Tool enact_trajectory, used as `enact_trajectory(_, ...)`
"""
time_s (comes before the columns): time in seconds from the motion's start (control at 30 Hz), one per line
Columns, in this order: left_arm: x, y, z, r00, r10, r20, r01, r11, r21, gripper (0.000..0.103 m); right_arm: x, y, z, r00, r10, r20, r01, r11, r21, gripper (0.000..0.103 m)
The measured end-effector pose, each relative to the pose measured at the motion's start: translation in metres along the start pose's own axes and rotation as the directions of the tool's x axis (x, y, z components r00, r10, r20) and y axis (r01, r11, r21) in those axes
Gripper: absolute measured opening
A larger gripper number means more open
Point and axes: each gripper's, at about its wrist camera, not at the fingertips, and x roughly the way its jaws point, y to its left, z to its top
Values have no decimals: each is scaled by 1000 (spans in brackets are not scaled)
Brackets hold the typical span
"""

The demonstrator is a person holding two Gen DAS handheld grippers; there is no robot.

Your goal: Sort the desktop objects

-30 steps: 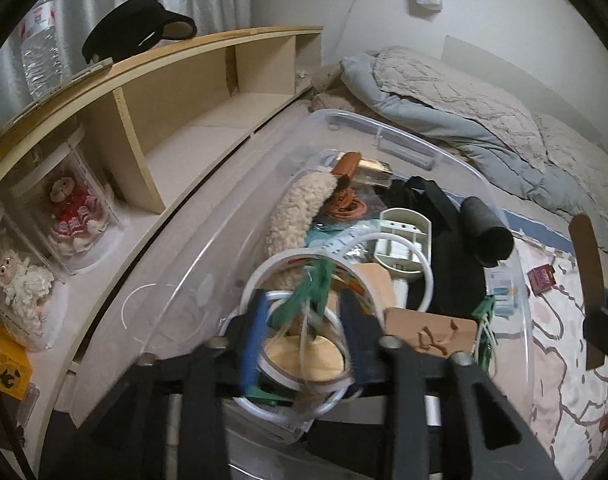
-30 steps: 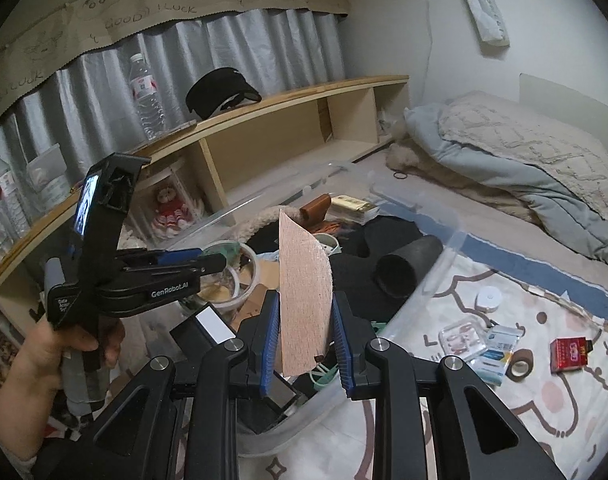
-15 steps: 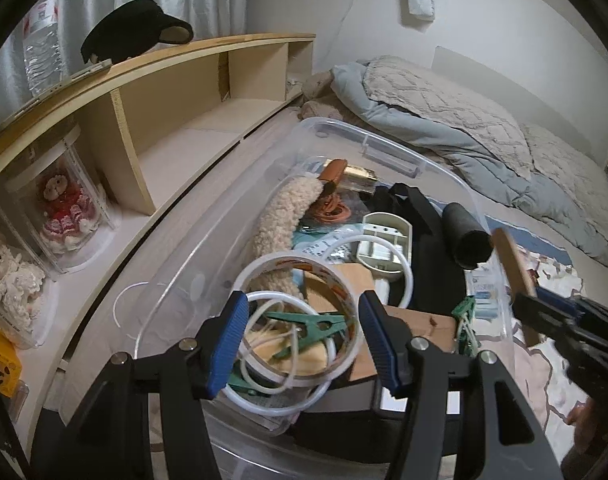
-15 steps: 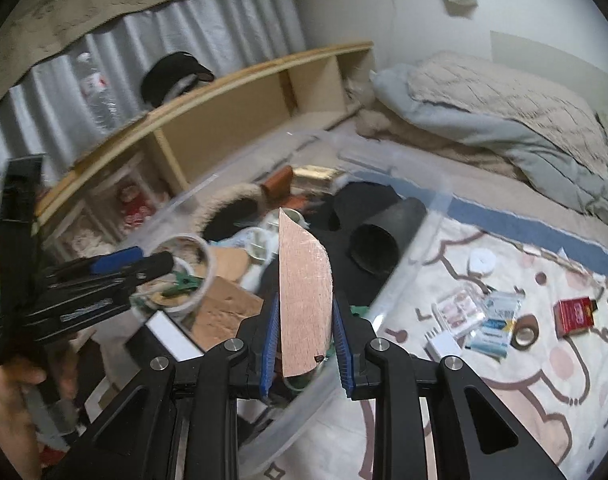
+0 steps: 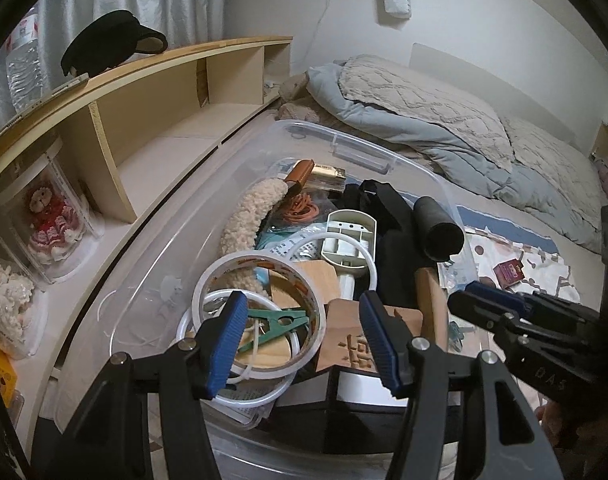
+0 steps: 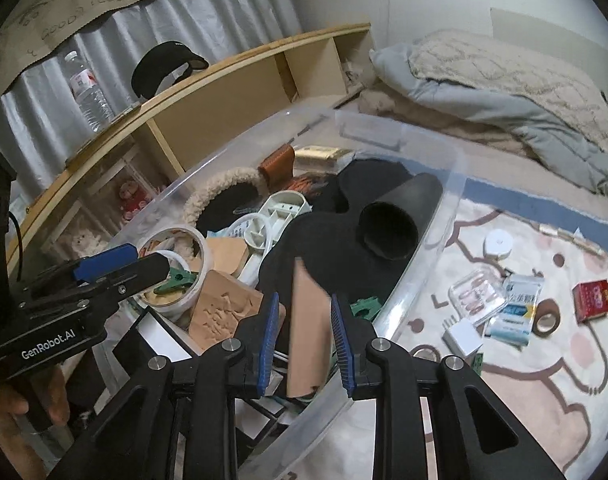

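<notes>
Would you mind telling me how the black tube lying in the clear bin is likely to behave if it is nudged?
The black tube is round and lies on its side on black fabric, so it would probably roll. Its open end shows a hollow bore, so it is likely light. It keeps its shape, suggesting stiffness, though the clear bin wall beside it should stop it.

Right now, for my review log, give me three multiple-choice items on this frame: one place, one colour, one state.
1. The green clothespin lies: A) inside the tape roll B) in a drawer C) on the floor.
2. The small box on the patterned blanket is: A) blue B) red C) yellow.
3. The right gripper has its fingers: A) empty B) shut on the wooden board C) holding a cup.
Answers: 1 A, the ring surrounds it; 2 B, plainly red; 3 B, the board stands between them.
</notes>
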Motion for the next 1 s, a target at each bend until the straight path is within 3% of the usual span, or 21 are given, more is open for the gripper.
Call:
enact_trajectory(0.3, -2, 2, 0, 1000, -3, 3, 3, 1000, -9, 58, -14, -4, 4, 996, 51, 68, -50, 999, -4, 27)
enact_trajectory(0.37, -4, 3, -1, 1000, -2, 5, 2, 1000, -12, 58, -20, -2, 4, 994, 40, 102, -37, 999, -29, 46)
enact_trajectory(0.4, -6, 3, -1, 1000, -2, 8, 2, 1000, -14, 58, -23, -1, 3, 993, 34, 117, -30, 999, -36, 76)
enact_trajectory(0.43, -7, 3, -2, 1000, -2, 11, 2, 1000, -16, 58, -27, 0, 3, 989, 29, 142, -23, 999, -43, 87)
enact_trajectory(0.6, -17, 1, -2, 999, 2, 32, -1, 1000, -20, 60, -39, -1, 5, 984, 18, 176, -11, 999, -44, 87)
enact_trajectory(0.67, -23, -2, -3, 999, 14, 50, -13, 1000, -19, 75, -44, -3, 5, 982, 10, 190, -4, 999, -33, 88)
enact_trajectory(0.73, -33, -6, -3, 997, 26, 78, -25, 1000, -12, 81, -50, -6, 6, 979, 3, 202, 1, 1000, -22, 100)
enact_trajectory(0.87, -50, -14, -3, 992, 33, 124, -33, 999, -1, 97, -63, -9, 6, 971, -28, 235, 36, 999, -31, 103)
enact_trajectory(1.0, -63, -21, -4, 987, 27, 156, -28, 1000, 5, 103, -73, -12, 8, 969, -54, 242, 65, 997, -38, 103)
